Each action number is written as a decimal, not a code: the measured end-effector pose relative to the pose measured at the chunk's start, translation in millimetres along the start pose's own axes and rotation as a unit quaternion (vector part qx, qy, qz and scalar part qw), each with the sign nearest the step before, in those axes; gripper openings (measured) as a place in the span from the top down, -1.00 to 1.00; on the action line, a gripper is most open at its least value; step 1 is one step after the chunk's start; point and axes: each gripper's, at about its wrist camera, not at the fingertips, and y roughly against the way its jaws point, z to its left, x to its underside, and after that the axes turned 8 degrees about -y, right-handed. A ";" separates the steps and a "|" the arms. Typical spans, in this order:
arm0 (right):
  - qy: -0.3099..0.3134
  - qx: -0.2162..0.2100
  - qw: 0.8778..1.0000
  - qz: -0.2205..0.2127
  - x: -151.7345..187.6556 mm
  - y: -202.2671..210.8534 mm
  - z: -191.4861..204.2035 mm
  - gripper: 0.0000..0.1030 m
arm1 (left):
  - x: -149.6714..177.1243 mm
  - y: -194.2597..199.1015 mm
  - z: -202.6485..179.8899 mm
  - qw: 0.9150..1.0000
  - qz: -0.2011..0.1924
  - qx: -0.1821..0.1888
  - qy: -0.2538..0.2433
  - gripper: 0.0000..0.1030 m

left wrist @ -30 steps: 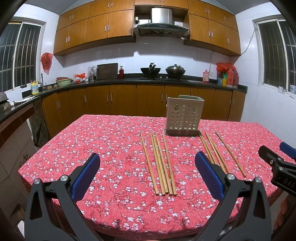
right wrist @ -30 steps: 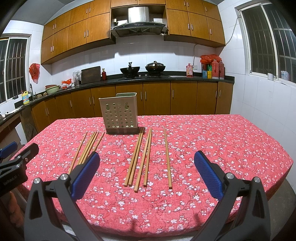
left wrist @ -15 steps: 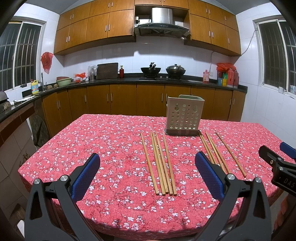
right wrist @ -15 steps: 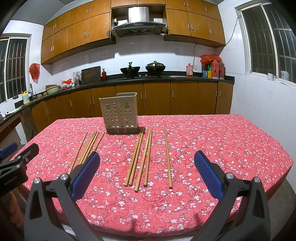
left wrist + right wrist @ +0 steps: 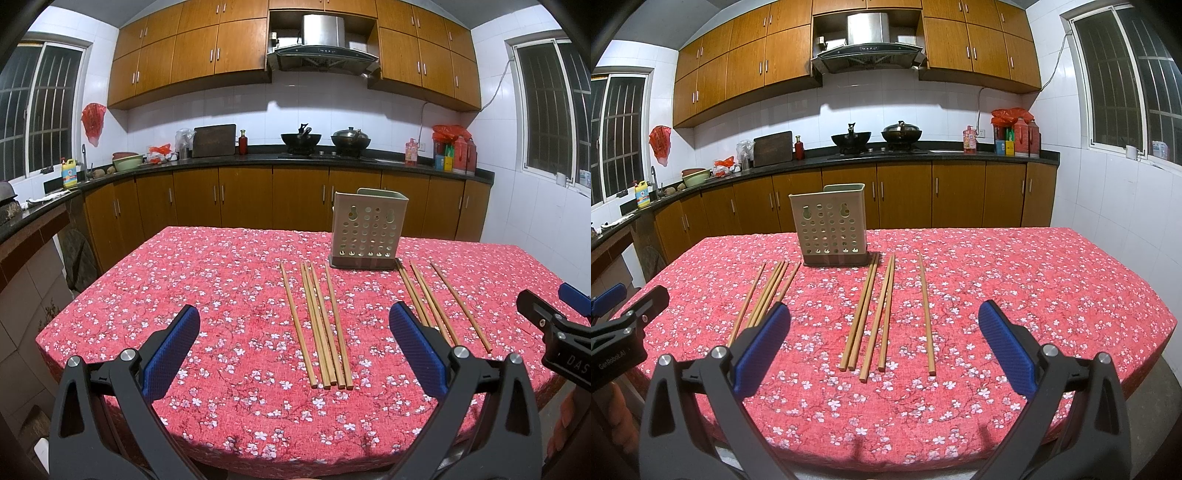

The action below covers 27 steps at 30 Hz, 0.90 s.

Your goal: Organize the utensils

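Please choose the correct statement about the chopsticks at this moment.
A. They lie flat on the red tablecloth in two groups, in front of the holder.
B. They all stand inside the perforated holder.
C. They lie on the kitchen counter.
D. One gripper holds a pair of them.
A: the left group of chopsticks and the right group of chopsticks lie flat on the red tablecloth, in front of the holder; both grippers are open.

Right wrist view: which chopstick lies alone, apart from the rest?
The rightmost chopstick lies alone on the tablecloth, with a clear gap beside it. The other four in that group lie in two close pairs.
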 end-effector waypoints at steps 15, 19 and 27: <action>-0.001 -0.001 1.000 0.005 -0.4 -2.8 1.4 -0.93 | 1.0 -3.5 -0.7 1.000 0.008 0.001 0.002 -0.97; -0.012 0.000 1.000 0.025 1.1 -15.6 -5.5 -0.93 | 1.9 -15.8 3.7 0.999 0.037 0.001 0.012 -0.97; -0.088 0.038 0.989 0.110 -2.0 -67.2 -47.7 -0.93 | 12.9 -56.0 29.2 0.991 0.120 0.000 0.053 -0.97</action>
